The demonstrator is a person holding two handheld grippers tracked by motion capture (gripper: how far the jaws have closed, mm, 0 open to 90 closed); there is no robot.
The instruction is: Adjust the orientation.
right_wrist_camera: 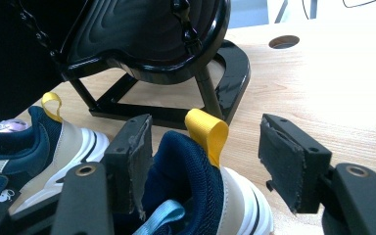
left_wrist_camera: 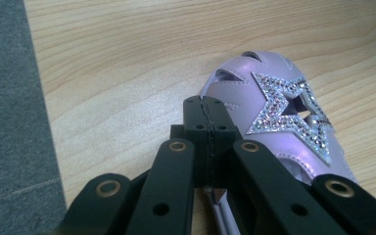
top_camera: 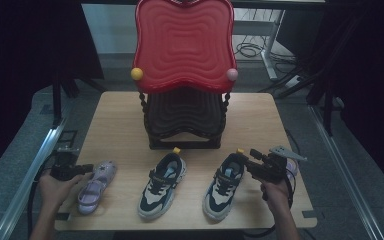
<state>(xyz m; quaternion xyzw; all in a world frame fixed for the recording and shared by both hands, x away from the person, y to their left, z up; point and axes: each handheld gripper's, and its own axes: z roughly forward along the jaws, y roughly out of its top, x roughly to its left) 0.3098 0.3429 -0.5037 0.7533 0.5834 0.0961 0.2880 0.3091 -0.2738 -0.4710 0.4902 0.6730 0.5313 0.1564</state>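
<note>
On the light wooden table point(top_camera: 120, 115), near its front edge, three items of footwear lie in a row, toes toward the person. Item one, at the left: a lilac sandal point(top_camera: 96, 186) with a rhinestone star on its upper, seen close in the left gripper view point(left_wrist_camera: 279, 107). The left gripper point(top_camera: 82, 169), held in the person's left hand point(top_camera: 55, 187), lies at the sandal's heel end; in its own view point(left_wrist_camera: 205, 110) the two black jaws stand pressed together, and a thin pale strap emerges just below them, though the frames do not settle whether that strap is pinched. Items two and three: a pair of navy, white and beige sneakers, the left sneaker point(top_camera: 162, 186) at centre and the right sneaker point(top_camera: 225, 186) beside it, each with a yellow heel loop. The right gripper point(top_camera: 247, 167), in the person's right hand point(top_camera: 276, 192), sits level at the heel of the right sneaker; in the right gripper view its jaws stand wide apart, straddling the navy heel collar and the yellow loop point(right_wrist_camera: 208, 134) without the pads pressing on either. Item four, behind the shoes: a black wire-framed stand point(top_camera: 184, 122) carrying a red wavy-ribbed tray point(top_camera: 182, 45) with a yellow ball and a pink ball at its lower corners.
</note>
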